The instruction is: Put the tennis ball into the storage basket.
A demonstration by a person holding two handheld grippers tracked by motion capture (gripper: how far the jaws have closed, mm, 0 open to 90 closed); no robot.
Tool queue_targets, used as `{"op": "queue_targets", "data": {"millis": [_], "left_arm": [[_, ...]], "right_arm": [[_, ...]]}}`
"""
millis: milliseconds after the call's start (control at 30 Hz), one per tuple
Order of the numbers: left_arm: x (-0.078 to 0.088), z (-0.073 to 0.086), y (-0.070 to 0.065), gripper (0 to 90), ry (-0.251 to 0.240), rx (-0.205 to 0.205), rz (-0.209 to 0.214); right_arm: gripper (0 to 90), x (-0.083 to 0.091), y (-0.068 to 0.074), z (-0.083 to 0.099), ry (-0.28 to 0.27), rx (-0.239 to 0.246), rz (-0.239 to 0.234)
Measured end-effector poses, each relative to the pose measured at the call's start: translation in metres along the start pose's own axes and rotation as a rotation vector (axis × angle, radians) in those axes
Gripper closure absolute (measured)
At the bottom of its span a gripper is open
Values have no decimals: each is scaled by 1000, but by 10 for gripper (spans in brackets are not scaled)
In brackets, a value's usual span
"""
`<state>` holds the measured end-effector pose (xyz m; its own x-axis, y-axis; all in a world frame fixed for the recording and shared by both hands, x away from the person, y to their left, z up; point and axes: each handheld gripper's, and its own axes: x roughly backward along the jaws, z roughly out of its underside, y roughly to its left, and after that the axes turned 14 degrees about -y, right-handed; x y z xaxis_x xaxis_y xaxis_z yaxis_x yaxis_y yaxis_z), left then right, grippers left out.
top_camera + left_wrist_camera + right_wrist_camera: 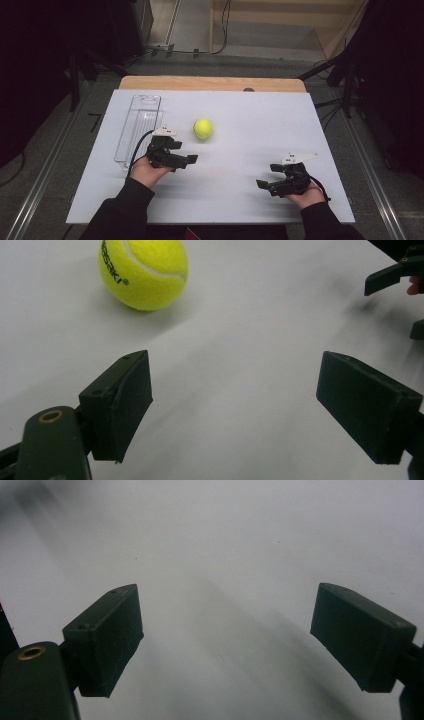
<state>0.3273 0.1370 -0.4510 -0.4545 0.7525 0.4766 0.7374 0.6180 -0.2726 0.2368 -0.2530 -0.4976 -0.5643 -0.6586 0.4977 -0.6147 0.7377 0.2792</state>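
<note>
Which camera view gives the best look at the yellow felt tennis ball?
The left gripper view: the yellow felt tennis ball appears large and sharp, with its white seam and printed letters readable, though its top is cut off. The high view shows it whole but small.

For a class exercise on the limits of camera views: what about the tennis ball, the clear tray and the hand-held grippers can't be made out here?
- Ball: in the left gripper view the top edge cuts it off, so the printed word is incomplete.
- Tray: in the high view, too small and see-through to tell whether anything lies inside.
- Right hand-held gripper: the left gripper view's right edge cuts it off.
</note>
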Motion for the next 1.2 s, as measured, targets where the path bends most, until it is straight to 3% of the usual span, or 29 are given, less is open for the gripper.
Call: {"op": "queue_targets", "data": {"millis": [433, 533, 567, 667, 833, 1200], "left_arm": [[-14, -9, 7, 149, 19, 7, 5], [-17, -9, 8, 71, 2, 18, 34], [-18, -9, 8, 7, -2, 23, 40], [-20, -9, 9, 0, -29, 24, 33], [-23, -13, 12, 0, 5, -9, 4], [-32, -23, 11, 4, 28, -50, 6]], "right_arm": [[115, 0, 0, 0, 3, -5, -1], [115, 0, 0, 0, 1, -6, -3], [115, 0, 0, 0, 2, -5, -4], [115, 0, 0, 0, 2, -4, -4], [115, 0, 0, 0, 1, -4, -5], [115, -1, 0, 0, 2, -1, -8]]}}
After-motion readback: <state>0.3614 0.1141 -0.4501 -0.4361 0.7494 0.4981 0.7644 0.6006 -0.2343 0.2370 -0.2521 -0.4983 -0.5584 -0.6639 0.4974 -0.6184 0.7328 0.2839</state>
